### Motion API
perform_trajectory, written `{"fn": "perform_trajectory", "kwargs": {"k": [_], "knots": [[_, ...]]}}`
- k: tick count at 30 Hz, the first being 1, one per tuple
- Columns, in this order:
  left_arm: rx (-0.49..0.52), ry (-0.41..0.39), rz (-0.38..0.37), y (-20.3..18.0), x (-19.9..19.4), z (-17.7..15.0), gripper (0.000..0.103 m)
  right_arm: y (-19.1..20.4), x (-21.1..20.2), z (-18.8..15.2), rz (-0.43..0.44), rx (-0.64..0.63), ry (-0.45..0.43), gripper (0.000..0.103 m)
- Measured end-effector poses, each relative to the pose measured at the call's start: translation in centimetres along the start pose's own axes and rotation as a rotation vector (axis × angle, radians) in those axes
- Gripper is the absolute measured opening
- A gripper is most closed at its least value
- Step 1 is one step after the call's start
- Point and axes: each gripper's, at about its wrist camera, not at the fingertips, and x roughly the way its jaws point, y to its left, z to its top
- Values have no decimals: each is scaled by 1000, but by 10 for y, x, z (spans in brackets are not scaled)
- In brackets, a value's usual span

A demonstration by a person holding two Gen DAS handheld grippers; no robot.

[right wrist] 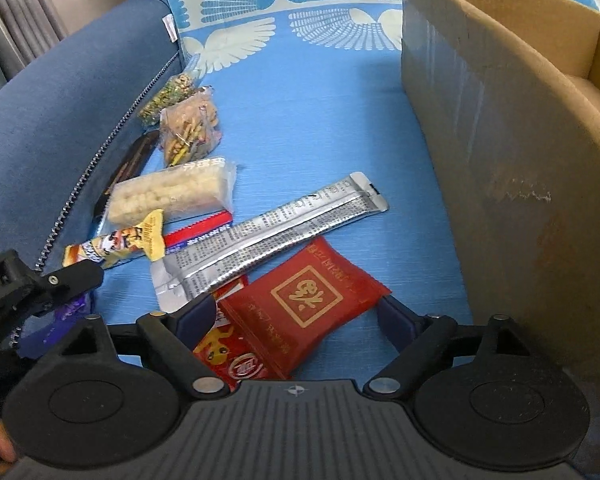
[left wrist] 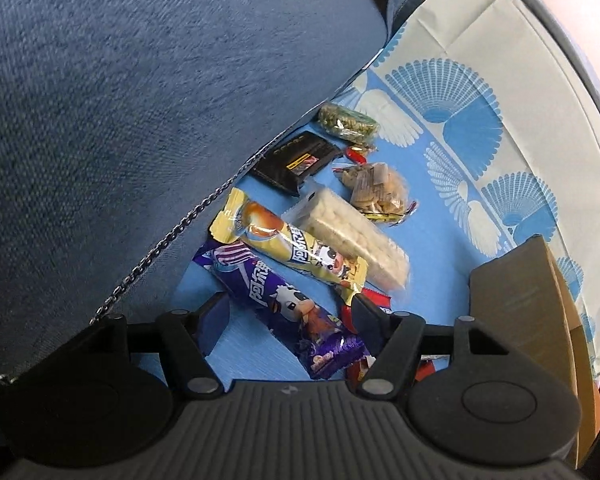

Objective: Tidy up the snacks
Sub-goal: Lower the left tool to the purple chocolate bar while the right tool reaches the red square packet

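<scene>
Lying scattered on a blue cloth, the snacks sit between a blue cushion and a cardboard box. Left gripper hangs over a purple bar with its jaws spread wide; the bar lies between the fingers, but the pads do not press on it. Just beside it lies a yellow bar, then a clear pack of pale puffed pieces, a black packet, a bag of brown bits and a green-flecked pack against the cushion. Right gripper also stands wide open, empty, its fingers on either side of a red packet that rests on a red and yellow wrapper. A silver sachet lies just beyond the red packet, partly over a red strip. The box is open at the top and stands on the cloth, near the red packet.
</scene>
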Motion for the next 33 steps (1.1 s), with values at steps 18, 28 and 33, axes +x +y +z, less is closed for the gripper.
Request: {"fn": "perform_trajectory", "kwargs": {"k": [18, 28, 33], "knots": [[75, 110, -49, -4, -29, -6, 19, -5, -38, -23, 114, -207, -40, 7], [150, 155, -35, -2, -39, -15, 30, -8, -34, -9, 91, -95, -95, 72], [151, 151, -44, 0, -34, -16, 30, -11, -7, 5, 40, 23, -60, 72]]}}
